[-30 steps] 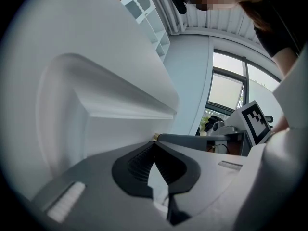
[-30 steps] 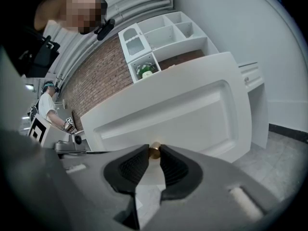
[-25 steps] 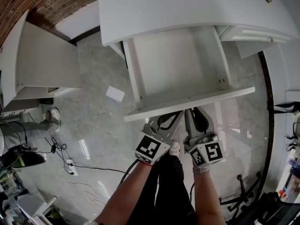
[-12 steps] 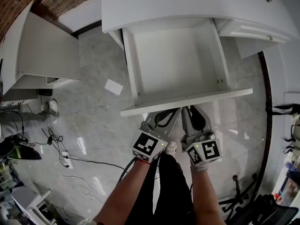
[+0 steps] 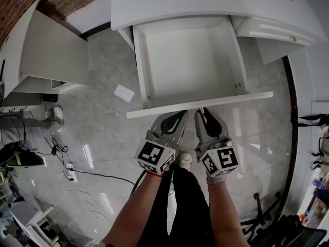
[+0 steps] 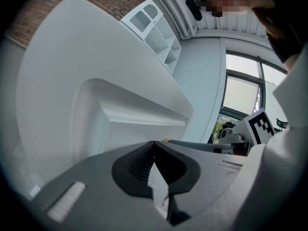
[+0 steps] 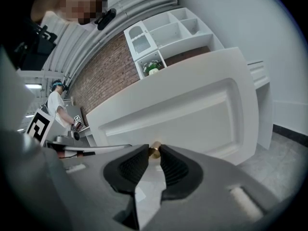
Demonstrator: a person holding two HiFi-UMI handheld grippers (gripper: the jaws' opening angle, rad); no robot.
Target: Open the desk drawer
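The white desk drawer [image 5: 187,60] stands pulled out from under the desk top [image 5: 205,4], and its inside is bare. Its front panel [image 5: 200,105] faces me. My right gripper [image 5: 201,112] reaches under that panel. In the right gripper view its jaws [image 7: 154,150] are shut on the small brass knob [image 7: 154,149] of the drawer front [image 7: 192,114]. My left gripper [image 5: 177,116] sits just to its left, close to the panel. In the left gripper view its jaws [image 6: 154,146] meet at the tips with nothing between them, pointing at the drawer front [image 6: 130,109].
A white cabinet piece [image 5: 46,66] lies at the left on the marble floor. A sheet of paper [image 5: 124,93] lies beside the drawer and cables [image 5: 72,174] trail at the lower left. My shoe [image 5: 184,161] is below the grippers. Another person [image 7: 57,105] stands far off.
The drawer has slid further out towards me, with more of its inside showing. Both grippers have drawn back with the front panel, and the left one has rolled a little.
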